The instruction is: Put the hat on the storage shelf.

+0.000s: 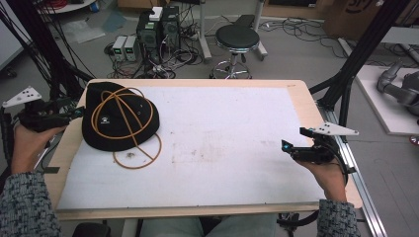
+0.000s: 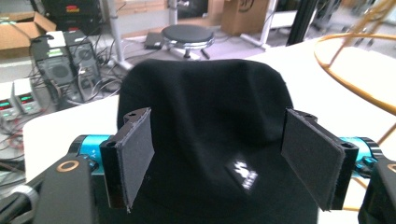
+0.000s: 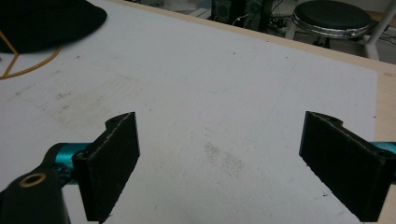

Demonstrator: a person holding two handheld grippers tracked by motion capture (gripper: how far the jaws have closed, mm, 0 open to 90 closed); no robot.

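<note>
A black cap (image 1: 111, 126) with a small white logo lies at the table's left side, tangled with a gold wire stand (image 1: 141, 158). My left gripper (image 1: 79, 112) sits at the cap's left edge. In the left gripper view the cap (image 2: 205, 116) lies between and beyond the open jaws, the left gripper (image 2: 229, 158) around it but not pressing it, and the gold wire stand (image 2: 355, 74) curves at right. My right gripper (image 1: 291, 143) hovers open near the table's right edge, far from the cap. The right gripper (image 3: 219, 163) frames bare white mat; the cap (image 3: 46, 21) is at upper left.
The white mat (image 1: 222, 143) covers a wooden table (image 1: 301, 94). A black stool (image 1: 237, 39), power supplies (image 1: 123, 48) and computer towers (image 1: 158, 27) stand on the floor beyond the far edge. A black frame post (image 1: 346, 94) rises at right.
</note>
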